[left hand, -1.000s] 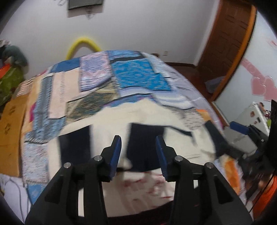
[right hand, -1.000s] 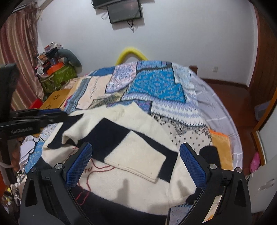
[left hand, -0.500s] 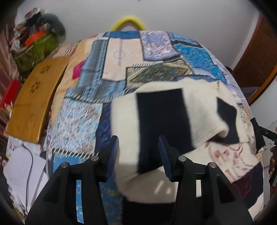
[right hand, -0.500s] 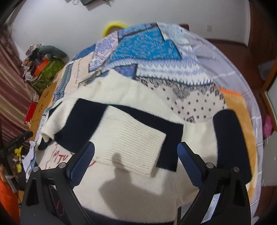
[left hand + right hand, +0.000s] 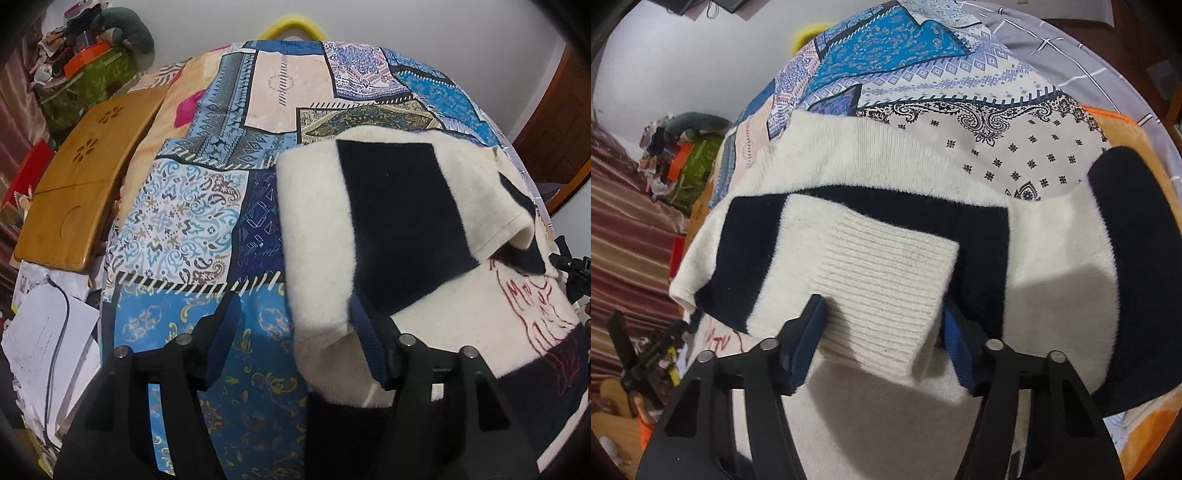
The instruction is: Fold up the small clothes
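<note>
Patchwork bedspread (image 5: 207, 206) in blues and creams over a bed, white wall behind, wooden lap tray (image 5: 79, 177) off the bed's left edge with loose papers (image 5: 44, 332) below it.

Left wrist view: cream-and-navy sweater (image 5: 399, 206) spread on the bedspread's right half, one sleeve folded across it, red stitching on the body further right. Left gripper (image 5: 295, 339) low over the sleeve's near end. Jaws parted, just been opening; right pad touching the sleeve's edge, left pad apart from it over bare bedspread. Cuff partly between the pads, not pinched.

Right wrist view: same sweater (image 5: 871, 177) across the bed, ribbed cream cuff (image 5: 886, 288) of the folded sleeve lying on the body, dark navy sleeve (image 5: 1137, 258) off to the right. Right gripper (image 5: 882, 343) straddling the cuff. Jaws just been closing, cuff between them. Both pads at the cuff's sides, seemingly touching; whether pressing firmly, cannot tell. Cluttered pile with a green bag (image 5: 698, 155) by the far wall, striped curtain (image 5: 624, 221) at left.
</note>
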The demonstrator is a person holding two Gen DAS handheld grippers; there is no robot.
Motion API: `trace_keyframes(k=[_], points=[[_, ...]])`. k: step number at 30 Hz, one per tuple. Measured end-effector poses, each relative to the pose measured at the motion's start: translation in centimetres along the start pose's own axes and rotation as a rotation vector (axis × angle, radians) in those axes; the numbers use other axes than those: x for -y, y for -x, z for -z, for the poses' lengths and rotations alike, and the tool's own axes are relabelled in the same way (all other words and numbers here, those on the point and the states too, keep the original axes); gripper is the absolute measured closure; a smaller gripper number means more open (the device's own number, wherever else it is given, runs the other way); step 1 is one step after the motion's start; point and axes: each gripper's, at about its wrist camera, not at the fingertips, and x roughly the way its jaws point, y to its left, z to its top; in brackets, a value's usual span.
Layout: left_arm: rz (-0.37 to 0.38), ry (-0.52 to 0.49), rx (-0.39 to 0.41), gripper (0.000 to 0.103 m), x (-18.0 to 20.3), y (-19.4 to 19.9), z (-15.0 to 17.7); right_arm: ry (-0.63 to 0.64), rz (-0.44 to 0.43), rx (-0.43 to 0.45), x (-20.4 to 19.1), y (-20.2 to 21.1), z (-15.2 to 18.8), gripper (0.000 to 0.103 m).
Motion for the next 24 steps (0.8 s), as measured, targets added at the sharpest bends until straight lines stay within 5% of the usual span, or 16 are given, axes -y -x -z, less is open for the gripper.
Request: trace_keyframes(k=[4,16,24], points=[[0.004,-0.001,-0.006,0.039,0.4,-0.4,0.1,0.030,-0.004,0.040,-0.5,1.0,-0.1,0.090],[0.013,0.028,-0.019,0.036,0.0,-0.7,-0.1,0.113,0.044,0.210,-1.3,5.5,-2.6,0.093],[0.007,0.036,-0.021,0.035,0.0,-1.0,-0.1,0.066,0.104,0.152,0.8,4.2,-2.6,0.093]])
